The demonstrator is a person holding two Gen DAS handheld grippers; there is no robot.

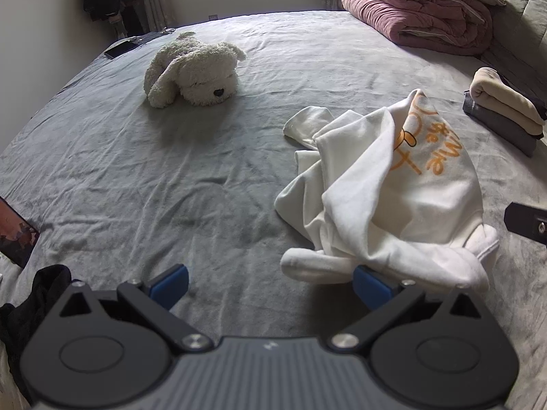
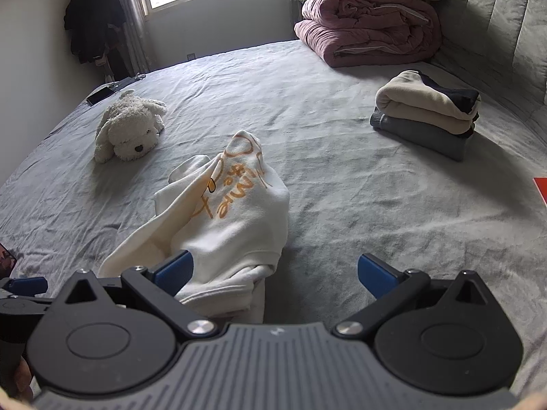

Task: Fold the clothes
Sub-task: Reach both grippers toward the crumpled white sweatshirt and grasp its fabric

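Left wrist view: the left gripper (image 1: 270,285), jaws wide and empty, is seen beside the crumpled white orange-printed sweatshirt (image 1: 383,198) on the grey bed (image 1: 171,171).

Right wrist view: the right gripper (image 2: 275,273), jaws wide, is seen over its hem. Risk: bunched layers could be pinched together.

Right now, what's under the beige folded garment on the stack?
The beige folded garment lies on a folded grey garment, with a dark piece tucked at its far end. Anything lower or between the layers is covered.
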